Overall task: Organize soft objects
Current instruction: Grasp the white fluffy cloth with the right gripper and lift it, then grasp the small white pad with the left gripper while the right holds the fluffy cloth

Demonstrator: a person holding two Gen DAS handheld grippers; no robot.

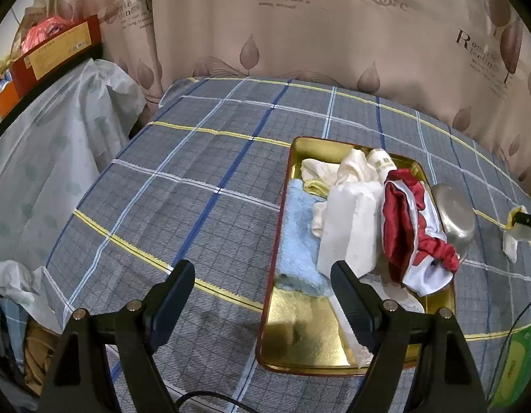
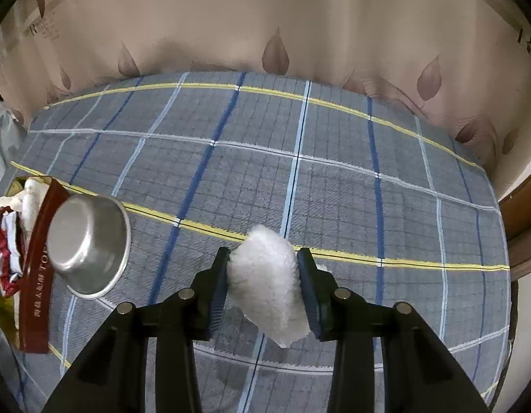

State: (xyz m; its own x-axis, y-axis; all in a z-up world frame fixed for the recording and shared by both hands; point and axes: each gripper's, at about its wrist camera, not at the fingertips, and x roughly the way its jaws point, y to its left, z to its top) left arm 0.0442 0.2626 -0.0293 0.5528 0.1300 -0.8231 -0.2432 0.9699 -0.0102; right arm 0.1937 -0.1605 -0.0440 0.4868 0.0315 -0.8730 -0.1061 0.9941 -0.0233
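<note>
A white fluffy wad is squeezed between the pads of my right gripper, just above the plaid cloth. It also shows small at the far right of the left wrist view, white fluffy wad. My left gripper stands open and holds nothing; its right finger hangs over the gold tray. In the tray lie a light blue towel, white cloths and a red and white cloth.
An upturned metal bowl leans against the tray's red wall. A leaf-print curtain closes off the back. White plastic sheeting drapes at the left and a green pack sits at the near right.
</note>
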